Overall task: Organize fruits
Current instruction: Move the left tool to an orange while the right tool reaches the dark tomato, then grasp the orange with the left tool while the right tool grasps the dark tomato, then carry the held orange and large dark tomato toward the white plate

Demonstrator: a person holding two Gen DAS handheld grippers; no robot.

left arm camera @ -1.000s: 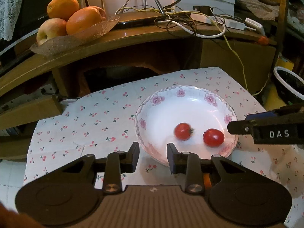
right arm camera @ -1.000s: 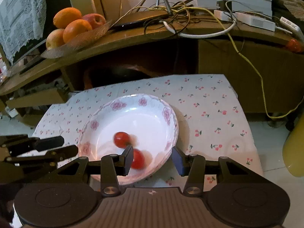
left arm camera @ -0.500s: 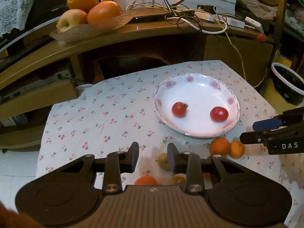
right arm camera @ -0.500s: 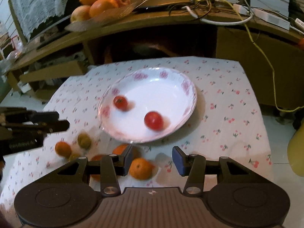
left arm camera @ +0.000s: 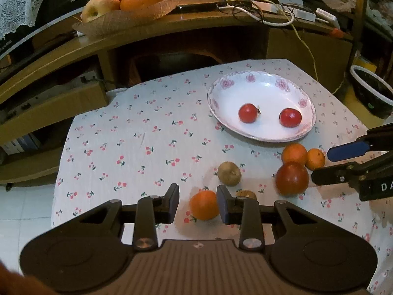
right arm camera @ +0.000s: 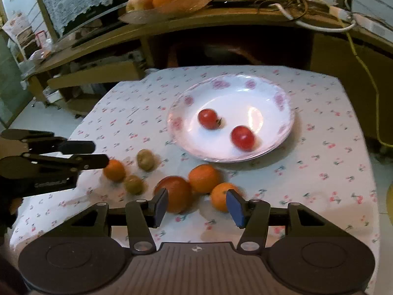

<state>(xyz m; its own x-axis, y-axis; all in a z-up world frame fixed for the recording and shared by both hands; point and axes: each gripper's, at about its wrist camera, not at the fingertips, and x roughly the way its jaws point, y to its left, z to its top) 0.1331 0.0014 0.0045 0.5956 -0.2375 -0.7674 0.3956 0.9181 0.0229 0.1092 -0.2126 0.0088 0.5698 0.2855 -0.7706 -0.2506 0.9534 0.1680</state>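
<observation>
A white flowered plate [left arm camera: 213, 98] [right arm camera: 282, 103] on the cherry-print cloth holds two red tomatoes [left arm camera: 248, 113] [left arm camera: 291, 117]. In front of it lie loose fruits: small oranges [left arm camera: 294, 153] [left arm camera: 315, 158], a big red-orange fruit [left arm camera: 291, 178] [right arm camera: 174, 194] and two brown kiwis [left arm camera: 229, 173] [right arm camera: 133, 184]. My left gripper [left arm camera: 197, 200] is open, and one orange [left arm camera: 204, 205] [right arm camera: 114, 170] sits just past its tips, untouched. The jaws of my right gripper [right arm camera: 197, 205] are opening with nothing between them. The big fruit and an orange [right arm camera: 221, 196] lie just beyond its fingertips.
Behind the table a wooden shelf carries a glass dish [left arm camera: 118, 22] of large oranges and an apple, plus tangled cables [left arm camera: 258, 12]. A dark bowl [left arm camera: 373, 91] stands off the table's right edge. The cloth's left half [left arm camera: 122, 147] is bare.
Both grippers have drawn back from the plate, so the loose oranges and kiwis came into view in front of it. The right jaws stand wider. The tomatoes shifted slightly in the plate.
</observation>
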